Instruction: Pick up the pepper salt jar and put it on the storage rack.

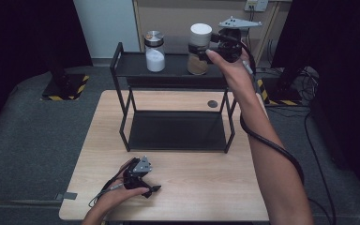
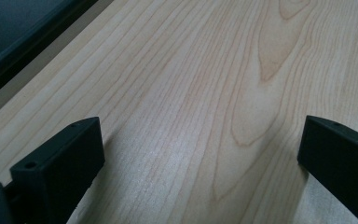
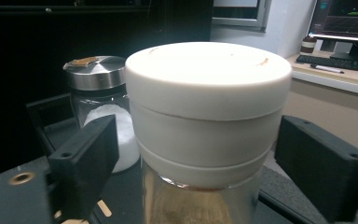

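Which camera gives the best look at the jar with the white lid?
The right gripper view: the jar with the white lid sits close up between open jaws, its lid and glass body plain. The high view shows it small on the black shelf, beside the silver-lidded jar. The left gripper view faces the wooden table.

No writing can be read anywhere here. The two jars [image 1: 155, 51] carry no legible label. The distant screen [image 3: 349, 18] is too blurred to read.
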The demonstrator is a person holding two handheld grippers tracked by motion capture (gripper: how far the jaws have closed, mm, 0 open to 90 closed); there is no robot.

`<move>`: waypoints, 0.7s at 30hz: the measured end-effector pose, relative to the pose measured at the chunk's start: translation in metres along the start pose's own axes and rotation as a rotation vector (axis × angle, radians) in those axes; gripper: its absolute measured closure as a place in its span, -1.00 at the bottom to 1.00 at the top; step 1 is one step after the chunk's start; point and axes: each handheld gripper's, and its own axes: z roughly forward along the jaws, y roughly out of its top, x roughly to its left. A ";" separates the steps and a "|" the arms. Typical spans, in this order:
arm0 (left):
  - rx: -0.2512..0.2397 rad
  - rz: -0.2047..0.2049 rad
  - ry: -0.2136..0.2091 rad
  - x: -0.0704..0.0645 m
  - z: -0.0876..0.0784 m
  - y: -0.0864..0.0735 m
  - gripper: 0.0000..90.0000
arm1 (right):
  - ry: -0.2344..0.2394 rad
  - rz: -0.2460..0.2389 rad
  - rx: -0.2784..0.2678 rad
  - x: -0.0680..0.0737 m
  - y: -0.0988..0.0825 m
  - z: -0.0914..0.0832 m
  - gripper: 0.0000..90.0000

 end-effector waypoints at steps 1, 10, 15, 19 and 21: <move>0.000 0.000 0.000 0.000 0.000 0.000 -1.00 | -0.001 0.000 -0.003 0.000 0.000 -0.001 -0.73; 0.000 0.000 0.000 0.000 0.000 0.000 -1.00 | -0.015 0.003 -0.003 0.003 0.000 -0.011 -0.83; 0.000 0.000 0.000 0.000 0.000 0.000 -1.00 | -0.023 0.003 -0.005 0.006 -0.001 -0.016 -0.84; 0.000 0.000 0.000 0.000 0.000 0.000 -1.00 | -0.033 -0.002 -0.008 0.009 -0.001 -0.023 -0.84; 0.000 0.000 0.000 0.000 0.000 0.000 -1.00 | -0.038 -0.009 -0.012 0.011 -0.002 -0.027 -0.84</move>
